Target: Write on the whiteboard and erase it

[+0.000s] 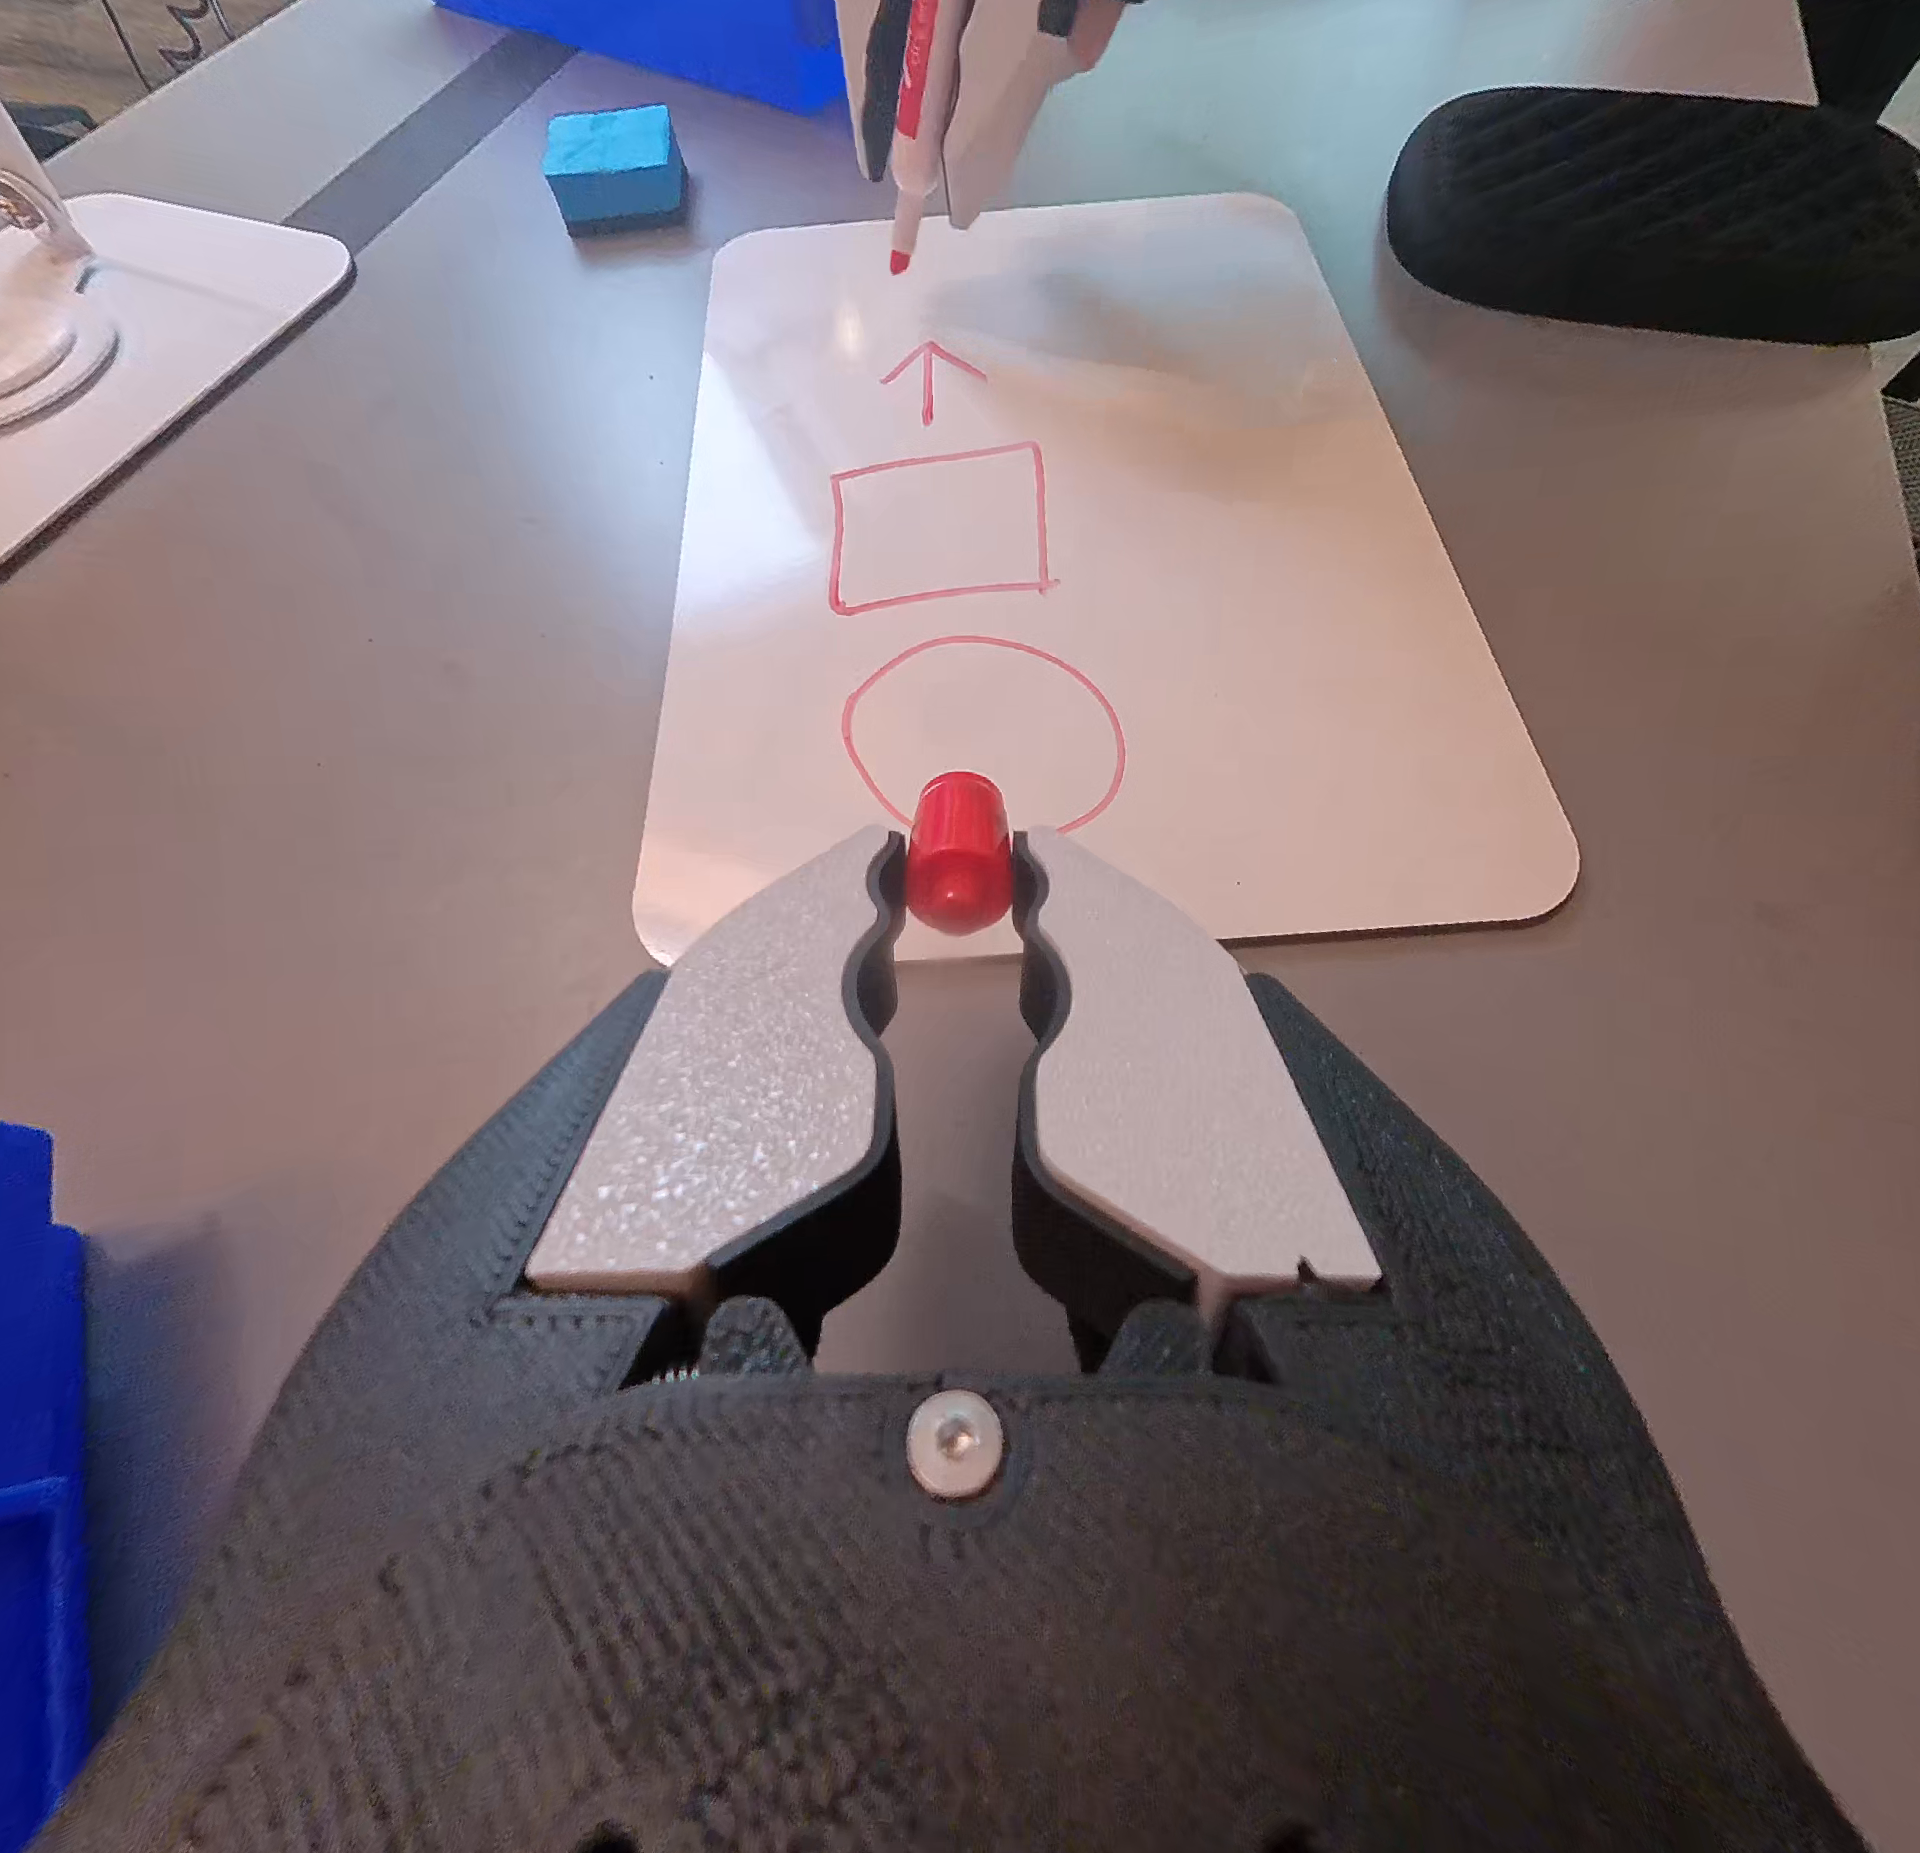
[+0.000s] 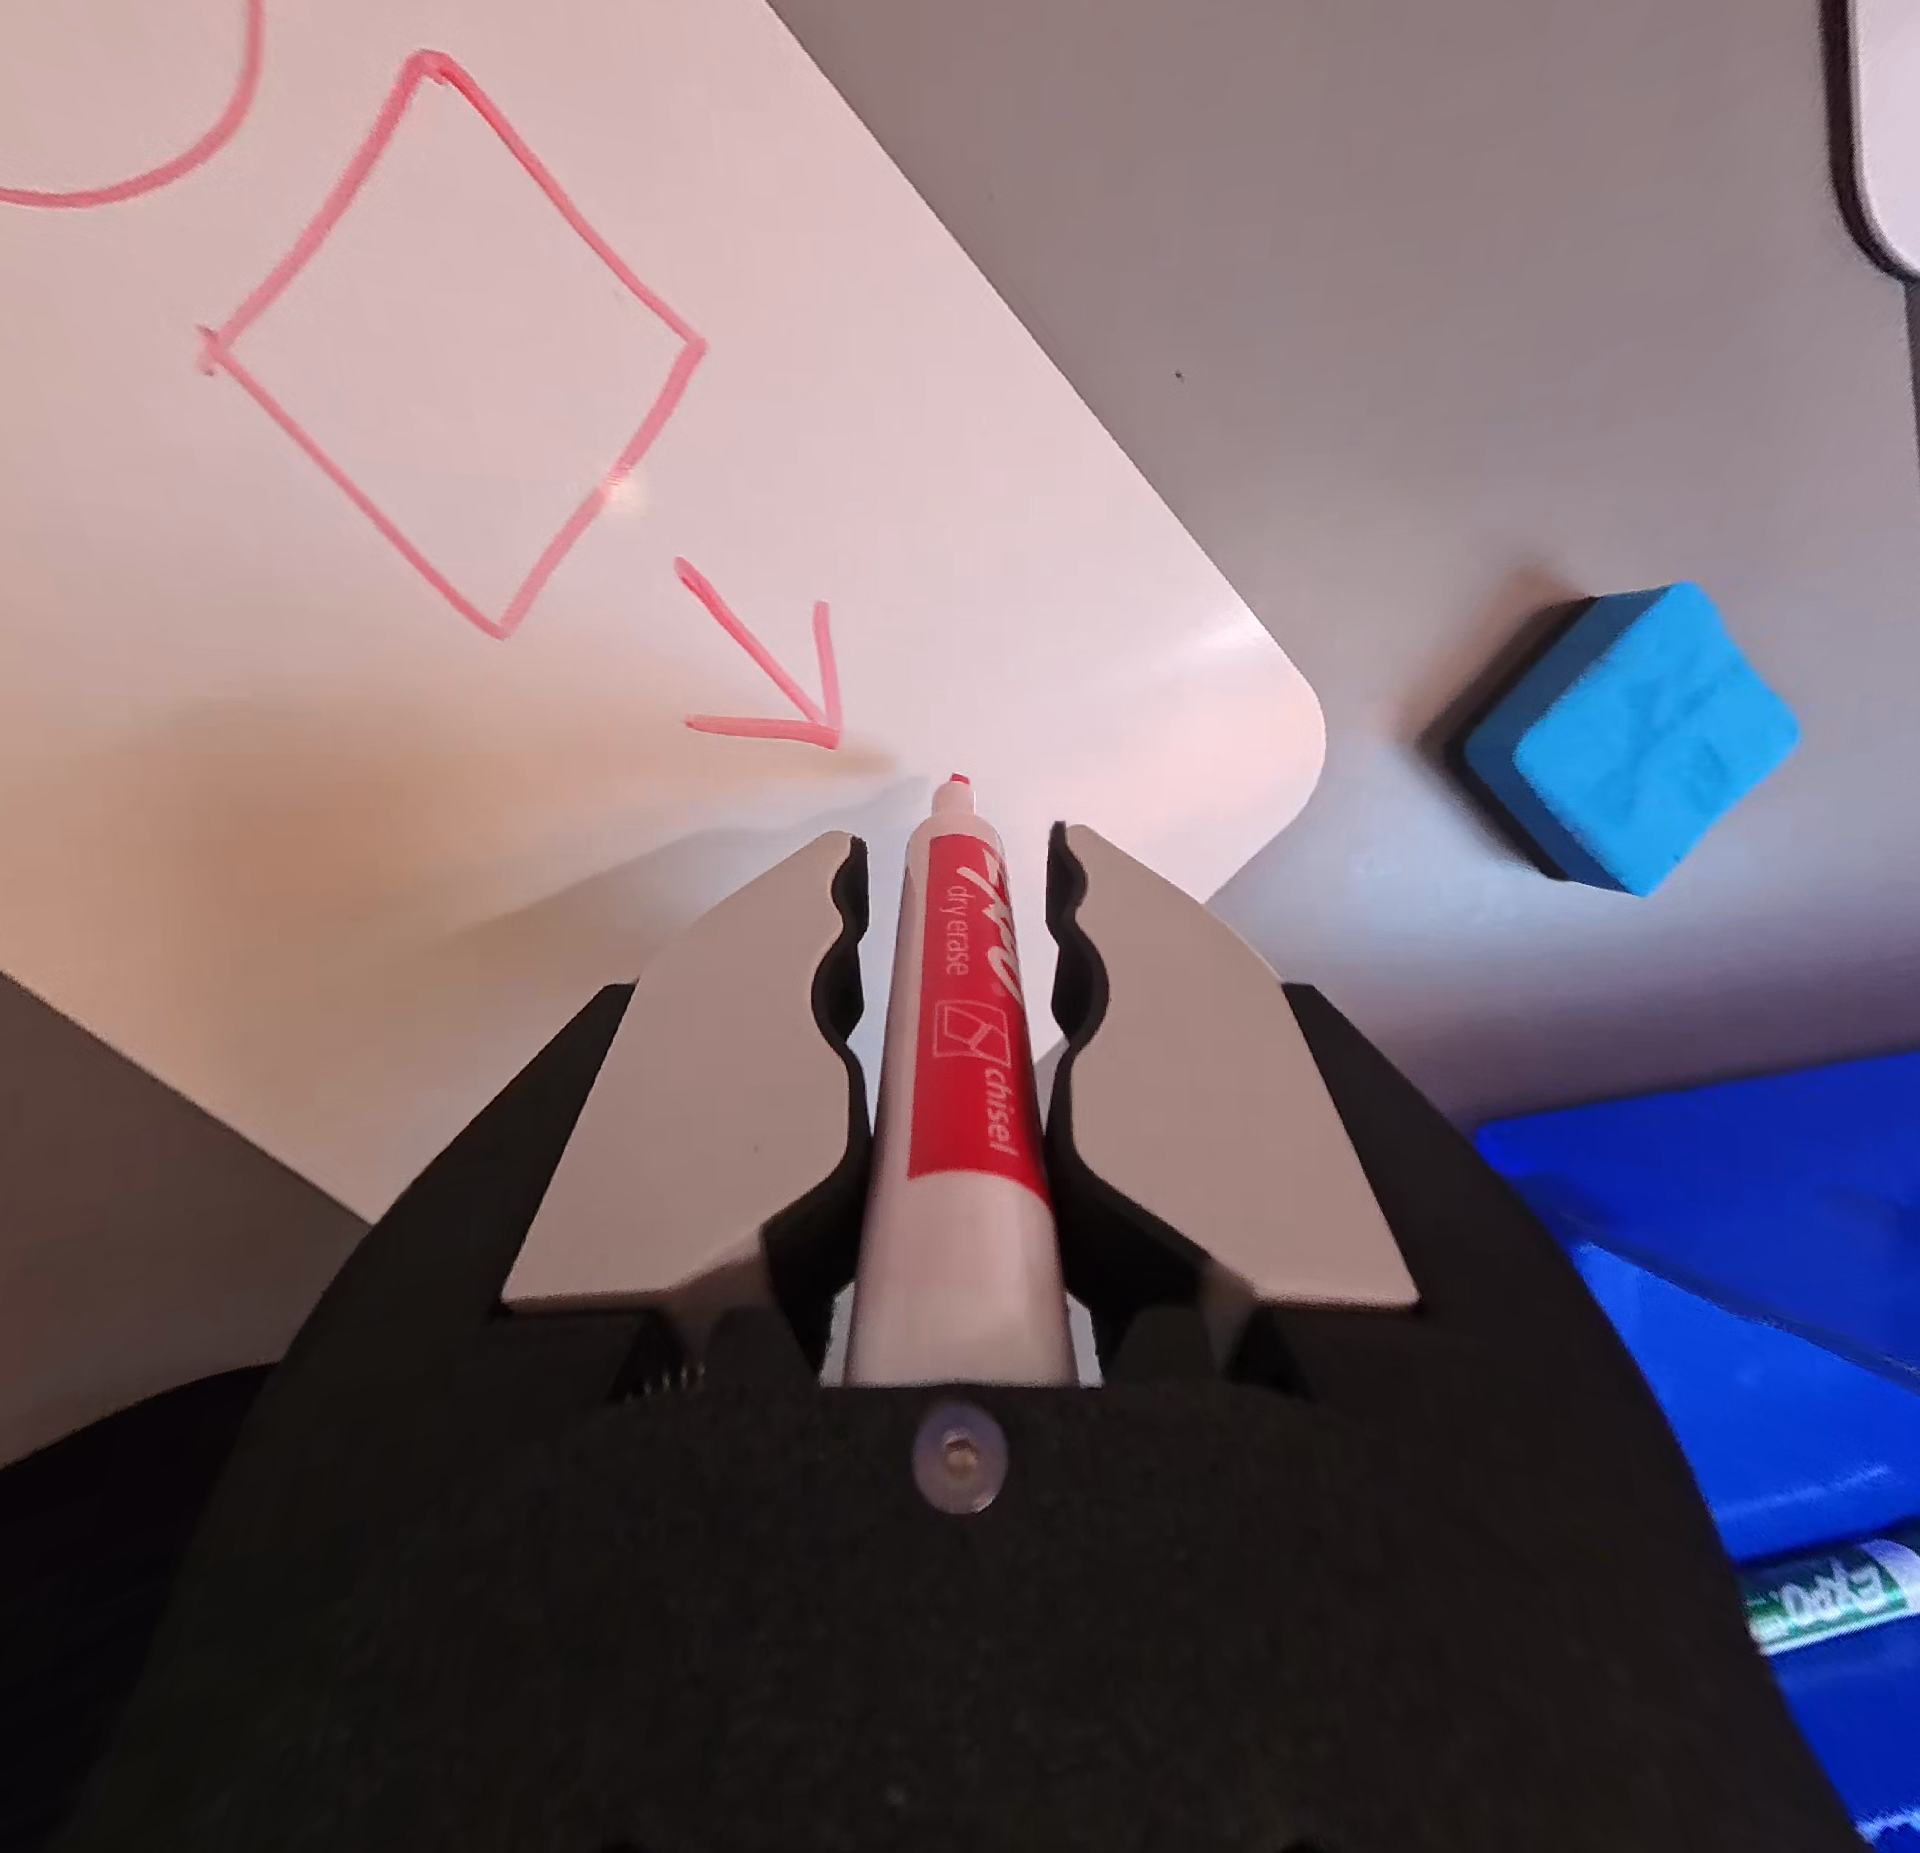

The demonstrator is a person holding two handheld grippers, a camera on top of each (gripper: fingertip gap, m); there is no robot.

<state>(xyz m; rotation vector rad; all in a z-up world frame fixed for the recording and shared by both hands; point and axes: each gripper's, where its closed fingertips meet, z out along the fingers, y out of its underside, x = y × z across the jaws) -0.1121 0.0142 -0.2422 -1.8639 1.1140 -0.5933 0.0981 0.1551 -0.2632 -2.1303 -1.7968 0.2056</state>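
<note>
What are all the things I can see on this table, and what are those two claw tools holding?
whiteboard: one, white, flat on the table, middle.
drawings: three, red; circle, square and arrow in a row on the whiteboard.
marker: one, white with red label, uncapped, tip just off the whiteboard beyond the arrow.
cap: one, red, over the whiteboard's near edge.
eraser: one, blue on a dark base, on the table beside the whiteboard.
bin: one, blue, behind the eraser.
table: one, grey-brown.
left gripper: one, grey and black, shut on the cap.
right gripper: one, grey and black, shut on the marker.
</note>
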